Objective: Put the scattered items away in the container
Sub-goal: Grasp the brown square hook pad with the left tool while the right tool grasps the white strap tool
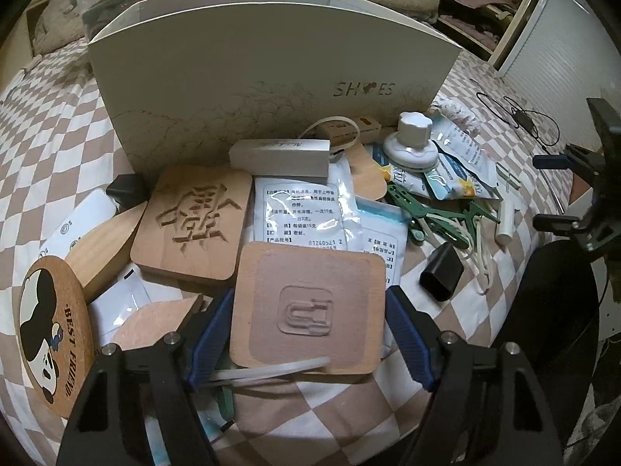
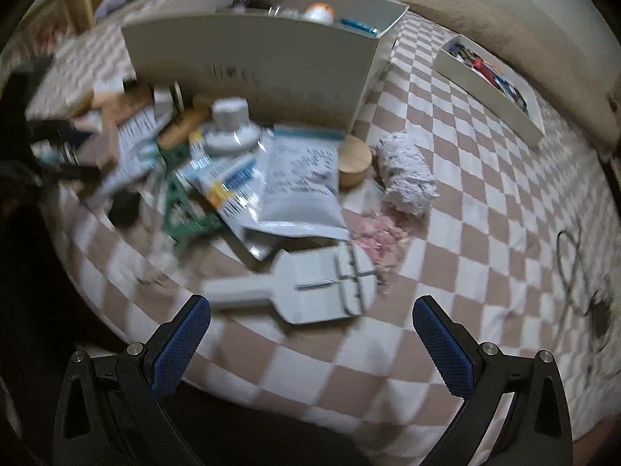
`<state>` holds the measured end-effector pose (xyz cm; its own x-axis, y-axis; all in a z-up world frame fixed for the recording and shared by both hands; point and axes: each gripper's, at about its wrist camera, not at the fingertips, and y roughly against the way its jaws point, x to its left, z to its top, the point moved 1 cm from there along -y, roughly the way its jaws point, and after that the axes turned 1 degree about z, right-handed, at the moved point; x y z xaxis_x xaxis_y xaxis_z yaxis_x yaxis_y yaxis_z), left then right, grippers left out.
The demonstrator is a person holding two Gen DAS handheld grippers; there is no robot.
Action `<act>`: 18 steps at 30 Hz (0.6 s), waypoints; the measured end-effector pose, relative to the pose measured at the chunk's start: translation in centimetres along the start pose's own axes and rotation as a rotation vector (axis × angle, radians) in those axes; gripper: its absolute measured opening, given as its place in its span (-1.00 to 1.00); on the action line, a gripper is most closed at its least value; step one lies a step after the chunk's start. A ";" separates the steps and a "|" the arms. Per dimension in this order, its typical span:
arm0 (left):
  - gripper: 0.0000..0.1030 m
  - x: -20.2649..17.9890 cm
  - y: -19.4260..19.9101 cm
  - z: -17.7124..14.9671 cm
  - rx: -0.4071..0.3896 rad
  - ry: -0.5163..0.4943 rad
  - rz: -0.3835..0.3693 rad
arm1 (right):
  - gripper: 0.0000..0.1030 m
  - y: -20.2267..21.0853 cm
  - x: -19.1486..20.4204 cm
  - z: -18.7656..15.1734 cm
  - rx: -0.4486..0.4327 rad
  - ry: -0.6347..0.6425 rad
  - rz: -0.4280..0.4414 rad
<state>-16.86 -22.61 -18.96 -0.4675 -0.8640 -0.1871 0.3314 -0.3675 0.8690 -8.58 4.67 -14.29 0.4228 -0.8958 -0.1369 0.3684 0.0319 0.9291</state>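
A white shoe box (image 1: 271, 77) stands open at the back of a checkered bed; it also shows in the right wrist view (image 2: 252, 62). In front lies a pile of items. My left gripper (image 1: 308, 334) has its jaws on both side edges of a square wooden coaster (image 1: 308, 306); it looks shut on it. Behind lie a carved wooden tile (image 1: 194, 221), sachets (image 1: 302, 213), a white bottle (image 1: 413, 143) and green clips (image 1: 434, 213). My right gripper (image 2: 310, 341) is open and empty, just short of a grey handled tool (image 2: 306, 287).
A round cork coaster (image 1: 50, 330) lies at the left. A black cap (image 1: 442, 272) and a cable (image 1: 520, 116) lie right. The right gripper shows at the left view's right edge (image 1: 574, 194). A rolled cloth (image 2: 403, 171), round wooden lid (image 2: 353, 159) and second tray (image 2: 493, 89) show.
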 end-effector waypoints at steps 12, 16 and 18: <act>0.50 0.1 0.1 -0.1 -0.019 0.044 -0.007 | 0.77 -3.5 -0.3 0.3 0.116 0.096 -0.020; 0.50 0.3 0.3 -0.2 -0.024 0.053 -0.011 | 0.73 -3.8 -0.2 0.8 0.104 0.095 -0.011; 0.50 0.2 0.2 -0.1 -0.025 0.054 -0.011 | 0.58 -3.8 -0.1 0.9 0.096 0.089 0.010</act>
<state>-16.74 -22.88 -18.85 -0.4261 -0.8771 -0.2216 0.3474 -0.3848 0.8551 -10.74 4.27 -17.52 0.4992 -0.8528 -0.1533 0.2848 -0.0056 0.9586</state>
